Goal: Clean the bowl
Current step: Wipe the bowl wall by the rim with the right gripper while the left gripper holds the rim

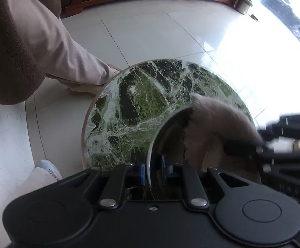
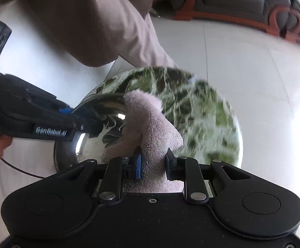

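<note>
A shiny steel bowl (image 1: 170,138) (image 2: 92,144) stands tilted above a round green marble table (image 1: 139,95) (image 2: 201,113). My left gripper (image 1: 153,169) (image 2: 73,113) is shut on the bowl's rim, with one blue pad on each side of the thin wall. A pale pink fluffy cloth (image 1: 212,119) (image 2: 150,128) is pinched in my right gripper (image 2: 153,161) (image 1: 243,146), and it folds over into the bowl's hollow against the inner wall. In the left wrist view the right gripper enters from the right edge, blurred. The bowl's bottom is hidden by the cloth.
The small table stands on white floor tiles (image 1: 150,31). A person's leg in beige trousers (image 1: 52,47) and a brown coat (image 2: 83,26) are close at the left. A dark sofa with a red wooden frame (image 2: 232,2) lines the back. A bright doorway (image 1: 274,20) is at the right.
</note>
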